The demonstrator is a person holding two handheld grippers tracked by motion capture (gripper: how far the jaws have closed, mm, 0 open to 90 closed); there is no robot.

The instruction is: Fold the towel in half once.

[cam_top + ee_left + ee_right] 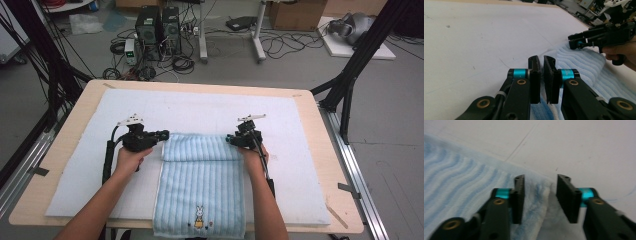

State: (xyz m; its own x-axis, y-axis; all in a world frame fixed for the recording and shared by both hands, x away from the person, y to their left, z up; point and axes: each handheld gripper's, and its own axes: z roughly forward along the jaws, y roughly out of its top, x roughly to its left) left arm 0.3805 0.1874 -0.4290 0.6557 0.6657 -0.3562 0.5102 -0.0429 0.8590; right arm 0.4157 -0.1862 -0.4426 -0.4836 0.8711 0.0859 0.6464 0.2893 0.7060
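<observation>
Here, a light blue striped terry towel (200, 185) is seen lying lengthwise on a white padded mat (90, 170) that covers a pale wooden table (320, 150). The towel's far end has been folded back over itself, so that a doubled band runs across its top, and its near end hangs over the table's front edge. A small rabbit motif (199, 216) is embroidered close to that near end.

The left gripper (162, 135) is held at the left corner of the folded band. In the left gripper view, its black jaws are seen drawn nearly together, with just a narrow slit between them, and the towel's edge (549, 101) is pinched between the pads low down.

The right gripper (230, 139) is placed at the right corner of the same fold. In the right gripper view, its jaws are parted, and a bunched corner of towel (534, 202) lies in the gap, resting against the left pad and standing clear of the right pad, so no grip is made there. The picture is blurred.

In the left gripper view, the right gripper (574, 42) is seen farther off, low over the towel.
</observation>
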